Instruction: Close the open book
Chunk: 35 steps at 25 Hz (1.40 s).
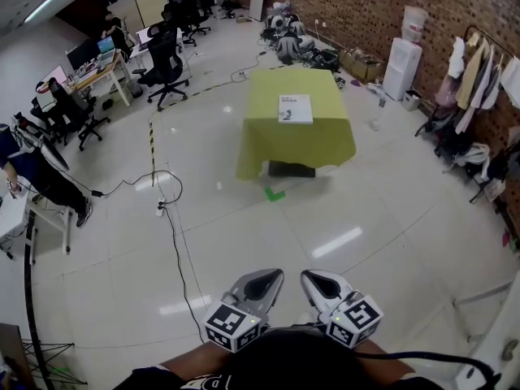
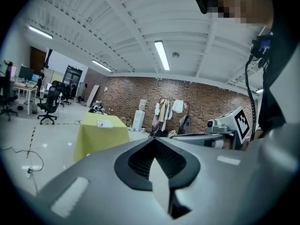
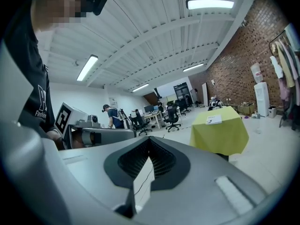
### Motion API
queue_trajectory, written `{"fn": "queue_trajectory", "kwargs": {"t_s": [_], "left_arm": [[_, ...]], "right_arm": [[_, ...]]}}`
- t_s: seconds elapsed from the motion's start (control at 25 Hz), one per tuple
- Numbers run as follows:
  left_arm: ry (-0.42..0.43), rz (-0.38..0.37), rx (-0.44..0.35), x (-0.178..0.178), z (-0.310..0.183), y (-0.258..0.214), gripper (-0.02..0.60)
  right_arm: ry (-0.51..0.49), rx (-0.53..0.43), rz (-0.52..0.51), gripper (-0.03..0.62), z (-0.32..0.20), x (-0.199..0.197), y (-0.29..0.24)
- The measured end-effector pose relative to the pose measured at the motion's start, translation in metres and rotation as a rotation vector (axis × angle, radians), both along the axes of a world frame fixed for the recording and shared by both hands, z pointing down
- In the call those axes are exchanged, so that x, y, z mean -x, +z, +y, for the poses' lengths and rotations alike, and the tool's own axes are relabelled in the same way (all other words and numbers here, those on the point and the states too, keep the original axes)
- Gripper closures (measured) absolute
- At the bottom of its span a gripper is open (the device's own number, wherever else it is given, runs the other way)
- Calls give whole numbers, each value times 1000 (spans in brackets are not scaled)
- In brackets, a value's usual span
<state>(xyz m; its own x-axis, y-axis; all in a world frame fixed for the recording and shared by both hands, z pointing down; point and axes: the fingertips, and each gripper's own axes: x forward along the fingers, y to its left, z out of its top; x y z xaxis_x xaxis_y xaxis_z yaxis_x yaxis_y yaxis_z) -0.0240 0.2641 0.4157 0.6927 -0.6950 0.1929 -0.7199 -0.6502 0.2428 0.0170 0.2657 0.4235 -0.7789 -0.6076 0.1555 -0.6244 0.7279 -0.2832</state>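
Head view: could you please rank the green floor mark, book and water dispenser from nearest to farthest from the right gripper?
1. Green floor mark, on the floor before the table.
2. Book, on the table.
3. Water dispenser, far right, beyond the table.

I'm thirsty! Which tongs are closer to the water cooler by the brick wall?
Right. The right tongs sit on the side toward the water cooler, though far across the room from it. The left tongs are beside them, slightly farther off.

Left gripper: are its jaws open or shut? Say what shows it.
Shut: the left gripper shows its jaws together in its own view, nothing between them.
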Motion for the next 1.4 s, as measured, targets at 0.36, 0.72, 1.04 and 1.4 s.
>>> {"fn": "queue_trajectory", "kwargs": {"t_s": [0.36,0.72,1.04,1.4], "left_arm": [[-63,-18,3,-44,-30,0,574],[-72,-49,18,-92,-43,8,574],[-56,-42,29,-108,-52,16,574],[-64,-22,41,-103,-83,21,574]], "right_arm": [[-73,5,-17,586,-28,-43,2],[-86,29,-50,586,-42,-89,14],[-78,27,-42,586,-50,-104,19],[-33,25,-22,586,-77,-116,23]]}}
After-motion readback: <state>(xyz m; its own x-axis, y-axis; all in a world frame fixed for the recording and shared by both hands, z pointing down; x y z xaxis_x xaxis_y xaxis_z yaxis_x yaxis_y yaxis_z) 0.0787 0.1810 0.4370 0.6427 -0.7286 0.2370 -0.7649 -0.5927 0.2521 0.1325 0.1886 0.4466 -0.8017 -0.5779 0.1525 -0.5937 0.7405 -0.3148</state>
